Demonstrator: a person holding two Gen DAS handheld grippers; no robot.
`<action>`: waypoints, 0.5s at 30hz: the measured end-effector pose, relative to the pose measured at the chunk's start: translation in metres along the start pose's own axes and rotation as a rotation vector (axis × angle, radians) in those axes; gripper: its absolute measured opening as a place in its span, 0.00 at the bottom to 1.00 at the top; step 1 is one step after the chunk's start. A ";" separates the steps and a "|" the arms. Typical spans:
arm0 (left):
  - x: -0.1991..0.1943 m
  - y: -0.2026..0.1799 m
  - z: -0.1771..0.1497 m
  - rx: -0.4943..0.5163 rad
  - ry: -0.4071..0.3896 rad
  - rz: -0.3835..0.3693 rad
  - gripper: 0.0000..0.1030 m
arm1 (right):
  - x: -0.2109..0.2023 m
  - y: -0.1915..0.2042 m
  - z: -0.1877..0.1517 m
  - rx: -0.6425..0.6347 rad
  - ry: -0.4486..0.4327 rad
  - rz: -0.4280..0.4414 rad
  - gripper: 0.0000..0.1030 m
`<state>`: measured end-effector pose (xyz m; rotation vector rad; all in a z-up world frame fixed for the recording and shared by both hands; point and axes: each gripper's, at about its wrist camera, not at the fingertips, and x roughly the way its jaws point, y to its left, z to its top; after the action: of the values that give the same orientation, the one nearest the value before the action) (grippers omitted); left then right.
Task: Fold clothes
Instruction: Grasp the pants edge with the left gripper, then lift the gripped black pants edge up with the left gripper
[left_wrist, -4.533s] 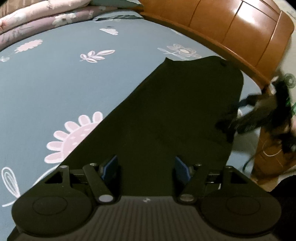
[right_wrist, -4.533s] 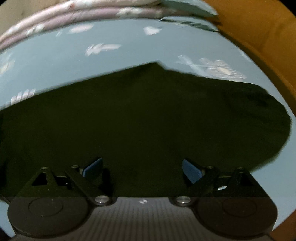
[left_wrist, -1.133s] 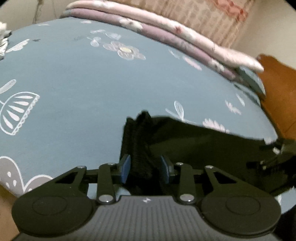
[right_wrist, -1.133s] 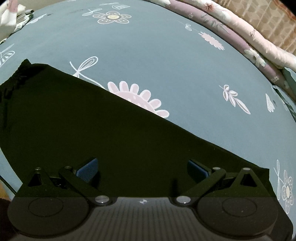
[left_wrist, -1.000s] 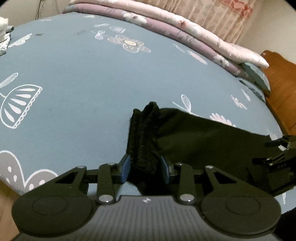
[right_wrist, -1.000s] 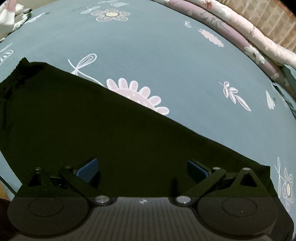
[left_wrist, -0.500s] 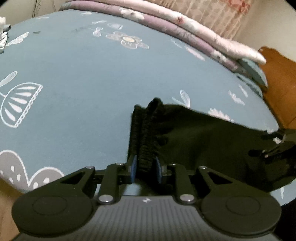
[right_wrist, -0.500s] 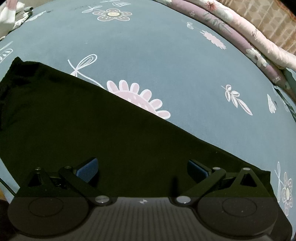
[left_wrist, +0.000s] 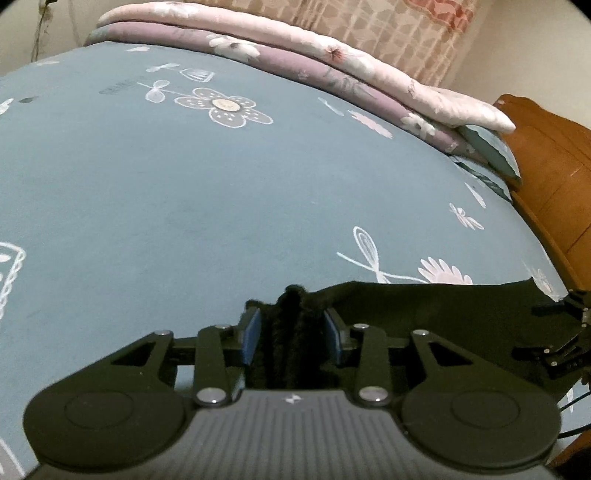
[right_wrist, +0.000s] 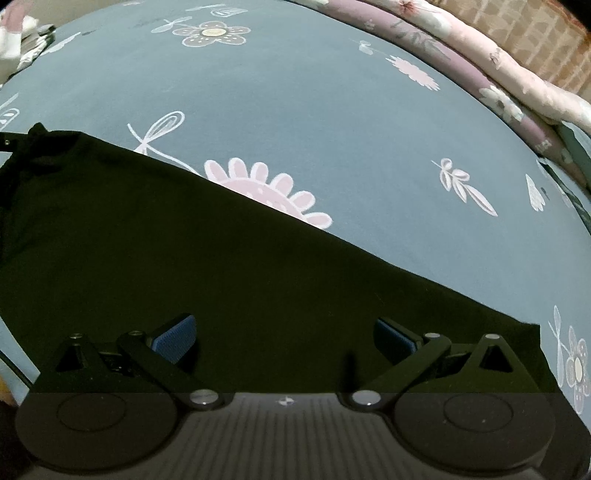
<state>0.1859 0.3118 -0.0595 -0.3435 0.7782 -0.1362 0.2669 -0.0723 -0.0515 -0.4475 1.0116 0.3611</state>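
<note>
Bed (left_wrist: 155, 206) with a teal sheet printed in white and pink flowers; black garment (right_wrist: 155, 266) spread flat along its near edge.

Left hand-held gripper (left_wrist: 291, 334) — blue pads (left_wrist: 252, 334) partly closed, a bunched, ribbed end of the black garment standing between them. Whether the pads press the fabric or just flank it, cannot tell. Device held low, nearly level with the sheet, pointing across the bed.

Right hand-held gripper (right_wrist: 284, 338) — pads spread wide, nothing between them, poised over the flat black cloth. Contact with the cloth not clear.

Left wrist view alone shows the other hand-held gripper at the far right edge, over the garment's far end, and the wooden headboard (left_wrist: 554, 177) beyond. Right wrist view alone shows the garment's long straight edge crossing a pink flower (right_wrist: 273, 188) and the bunched end at the far left.

Farther back, folded quilts (left_wrist: 332, 62), pink over mauve, stacked along the bed's far side; patterned curtain (left_wrist: 399, 33) behind.
</note>
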 end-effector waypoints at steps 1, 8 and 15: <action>0.000 -0.001 0.001 0.007 -0.004 -0.014 0.27 | 0.000 -0.001 -0.001 0.007 0.003 -0.006 1.00; -0.004 0.012 0.010 -0.052 -0.013 0.007 0.08 | -0.002 -0.009 -0.006 0.051 0.004 -0.016 1.00; -0.007 0.013 0.015 -0.035 0.012 0.049 0.17 | 0.000 -0.008 -0.006 0.046 0.004 0.001 1.00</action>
<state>0.1919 0.3296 -0.0496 -0.3564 0.8012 -0.0793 0.2664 -0.0826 -0.0524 -0.4062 1.0219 0.3377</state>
